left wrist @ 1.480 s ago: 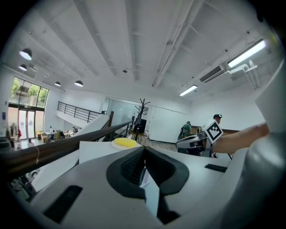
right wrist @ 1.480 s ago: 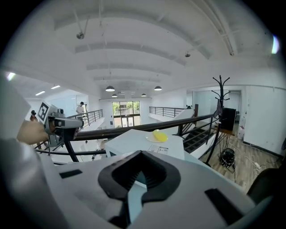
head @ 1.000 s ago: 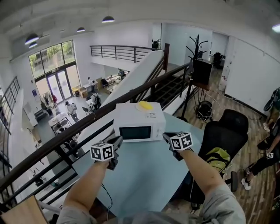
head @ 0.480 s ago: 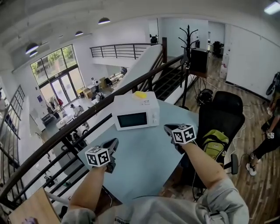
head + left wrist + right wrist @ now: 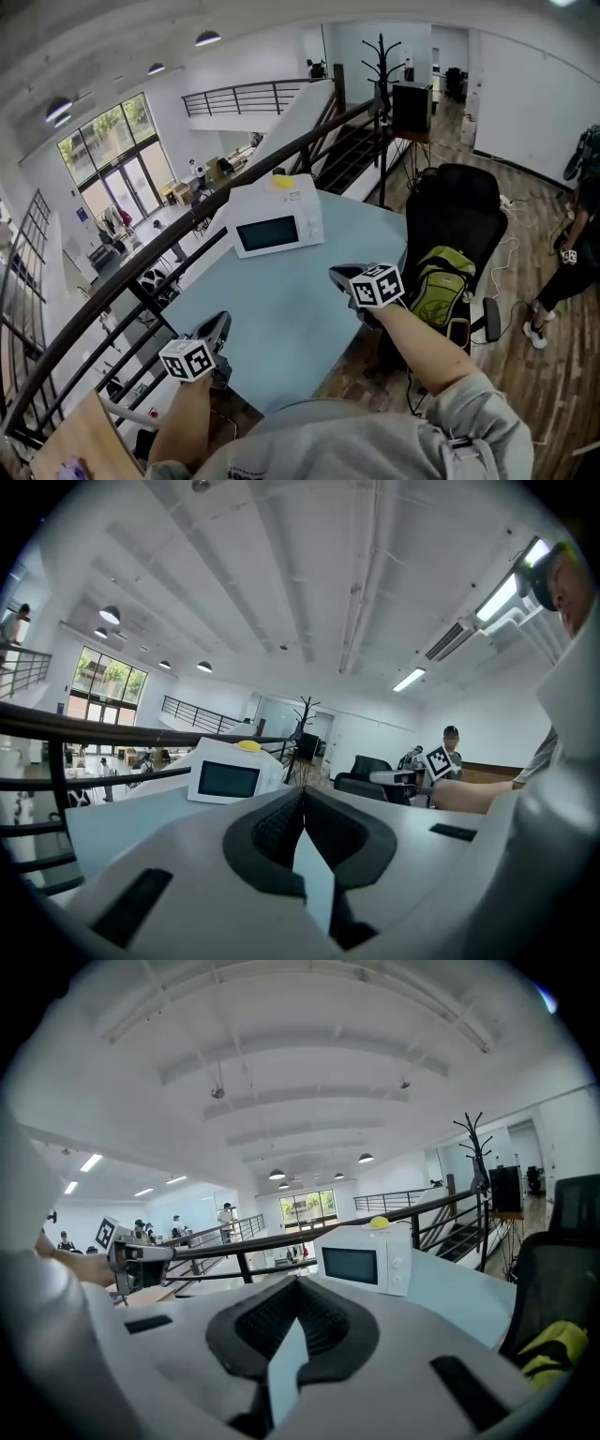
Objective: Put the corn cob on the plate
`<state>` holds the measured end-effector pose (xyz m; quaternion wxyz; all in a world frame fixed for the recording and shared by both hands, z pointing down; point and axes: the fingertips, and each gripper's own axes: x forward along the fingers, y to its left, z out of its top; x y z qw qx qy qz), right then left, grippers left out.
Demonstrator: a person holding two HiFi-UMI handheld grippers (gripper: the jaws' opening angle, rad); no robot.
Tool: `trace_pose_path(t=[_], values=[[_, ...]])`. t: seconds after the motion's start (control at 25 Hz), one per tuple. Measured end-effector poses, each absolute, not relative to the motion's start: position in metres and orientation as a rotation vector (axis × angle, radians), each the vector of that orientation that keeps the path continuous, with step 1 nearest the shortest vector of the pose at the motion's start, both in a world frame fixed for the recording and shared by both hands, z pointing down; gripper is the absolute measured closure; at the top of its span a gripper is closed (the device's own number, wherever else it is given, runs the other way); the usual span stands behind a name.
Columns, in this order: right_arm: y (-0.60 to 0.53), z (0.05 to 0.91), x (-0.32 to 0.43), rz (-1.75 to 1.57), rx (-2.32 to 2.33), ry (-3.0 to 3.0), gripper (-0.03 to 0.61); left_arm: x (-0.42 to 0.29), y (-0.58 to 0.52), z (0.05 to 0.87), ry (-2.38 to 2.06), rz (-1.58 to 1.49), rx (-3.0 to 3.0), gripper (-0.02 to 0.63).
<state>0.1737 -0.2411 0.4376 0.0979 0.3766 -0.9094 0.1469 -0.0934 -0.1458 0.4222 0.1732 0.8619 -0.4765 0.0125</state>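
Observation:
A white microwave (image 5: 273, 221) stands at the far end of the pale blue table (image 5: 291, 319), also in the left gripper view (image 5: 225, 779) and the right gripper view (image 5: 364, 1263). On its top lies a small yellow thing (image 5: 280, 182) (image 5: 247, 745) (image 5: 379, 1222), too small to name. No plate is in view. My left gripper (image 5: 217, 324) hangs at the table's near left edge, shut and empty. My right gripper (image 5: 339, 276) is over the table's near right part, shut, nothing in it. Both point toward the microwave from well short of it.
A black railing (image 5: 141, 272) runs along the table's left side, with a drop to a lower floor beyond. A black office chair (image 5: 457, 225) with a green backpack (image 5: 436, 281) stands right of the table. A coat stand (image 5: 382, 56) is behind, and a person (image 5: 577, 244) at far right.
Both grippers have drawn back from the microwave toward the table's near edge, the left one furthest. The microwave now looks smaller and farther away. Jaws stayed shut.

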Motion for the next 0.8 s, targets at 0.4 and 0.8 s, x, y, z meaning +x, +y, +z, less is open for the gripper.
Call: trace_pose_path(t=[0.4, 0.8], values=[[-0.174, 0.458, 0.165, 0.516, 1.127, -2.700, 0.561, -0.081, -0.106, 0.451, -1.217, 0.007, 2.444, 0.595], [-0.127, 0.496, 0.094, 0.705, 1.210, -2.704, 0.561, -0.159, -0.079, 0.498, -1.046, 0.082, 2.419, 0.595]])
